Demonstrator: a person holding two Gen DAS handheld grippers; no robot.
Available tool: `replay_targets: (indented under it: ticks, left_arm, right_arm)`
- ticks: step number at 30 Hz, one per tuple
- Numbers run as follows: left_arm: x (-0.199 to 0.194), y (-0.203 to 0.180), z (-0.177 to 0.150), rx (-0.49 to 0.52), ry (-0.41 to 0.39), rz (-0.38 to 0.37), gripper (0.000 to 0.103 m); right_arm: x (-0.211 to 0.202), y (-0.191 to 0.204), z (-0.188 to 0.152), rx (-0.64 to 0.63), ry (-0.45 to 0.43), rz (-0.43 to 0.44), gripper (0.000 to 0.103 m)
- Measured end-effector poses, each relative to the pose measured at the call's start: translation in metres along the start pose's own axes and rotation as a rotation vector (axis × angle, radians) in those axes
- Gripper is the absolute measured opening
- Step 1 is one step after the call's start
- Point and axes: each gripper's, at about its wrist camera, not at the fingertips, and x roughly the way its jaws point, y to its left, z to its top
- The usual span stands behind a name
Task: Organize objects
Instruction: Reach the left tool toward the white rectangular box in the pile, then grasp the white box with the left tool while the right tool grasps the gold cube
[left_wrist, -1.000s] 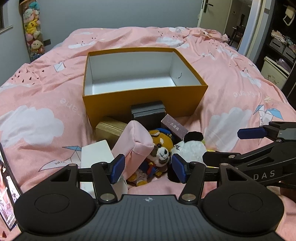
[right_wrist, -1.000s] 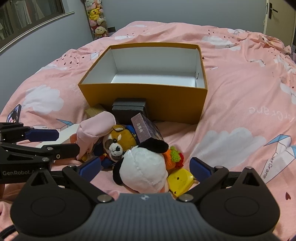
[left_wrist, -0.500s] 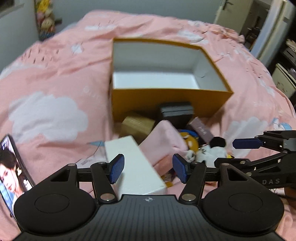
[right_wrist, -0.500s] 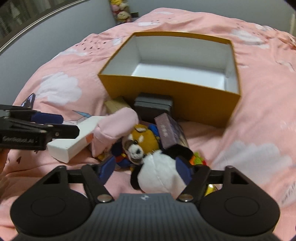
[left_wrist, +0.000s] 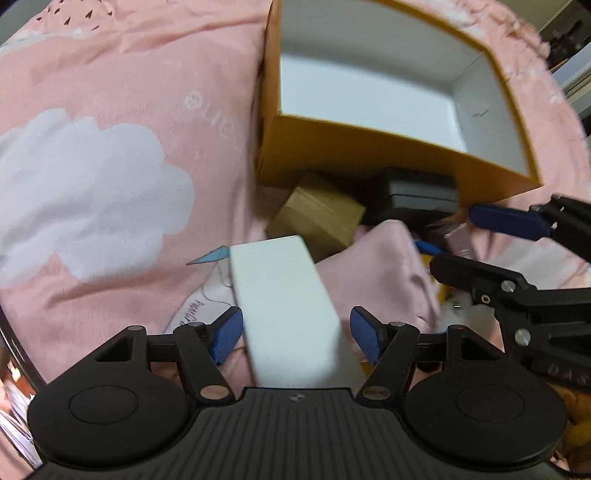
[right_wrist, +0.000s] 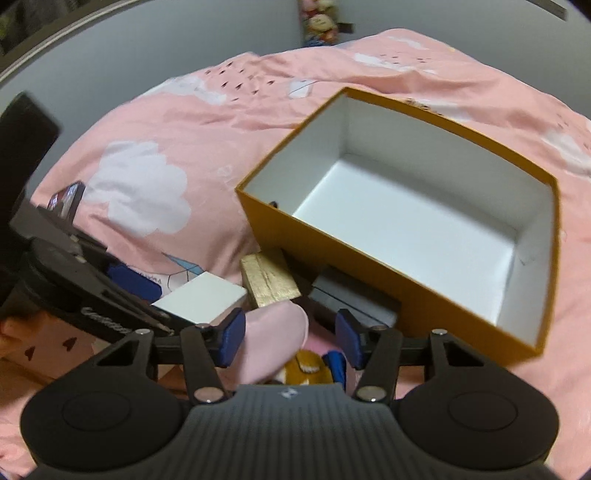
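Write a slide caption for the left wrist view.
Left gripper open astride a white box on the pink bedspread, beside the empty orange box.

A pink bedspread (left_wrist: 110, 92) printed with white clouds fills the left of the frame, the open cardboard box (right_wrist: 332, 251) upper right is mustard-orange outside, white inside.
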Motion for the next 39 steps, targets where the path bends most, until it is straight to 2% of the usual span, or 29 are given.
replay_targets:
  ticks: [4, 8, 14, 19, 23, 27, 31, 34, 39]
  left_arm:
    - [0.010, 0.003, 0.008, -0.011, 0.075, -0.001, 0.079]
    - [0.015, 0.006, 0.012, -0.025, 0.123, -0.013, 0.080]
    - [0.025, 0.018, 0.016, -0.087, 0.182, -0.065, 0.081]
    - [0.025, 0.010, 0.022, -0.025, 0.202, -0.048, 0.081]
    - [0.028, 0.007, 0.028, 0.001, 0.228, -0.053, 0.081]
    - [0.027, 0.007, 0.028, 0.022, 0.213, -0.061, 0.076]
    - [0.019, 0.006, 0.025, 0.057, 0.190, -0.055, 0.075]
    - [0.011, 0.001, 0.024, 0.101, 0.168, -0.040, 0.074]
    - [-0.008, 0.002, 0.017, 0.164, 0.107, -0.008, 0.074]
  right_arm:
    - [0.015, 0.000, 0.009, -0.053, 0.039, 0.044, 0.055]
    - [0.027, -0.001, 0.019, -0.112, 0.057, 0.092, 0.047]
    - [0.052, -0.007, 0.037, -0.118, 0.110, 0.150, 0.047]
    - [0.071, -0.008, 0.047, -0.084, 0.150, 0.195, 0.047]
    - [0.078, 0.004, 0.053, -0.128, 0.158, 0.208, 0.046]
    - [0.085, 0.015, 0.058, -0.172, 0.174, 0.177, 0.047]
    - [0.086, 0.021, 0.058, -0.155, 0.200, 0.156, 0.047]
    - [0.089, 0.025, 0.055, -0.144, 0.187, 0.077, 0.051]
    - [0.092, 0.033, 0.051, -0.165, 0.180, 0.037, 0.062]
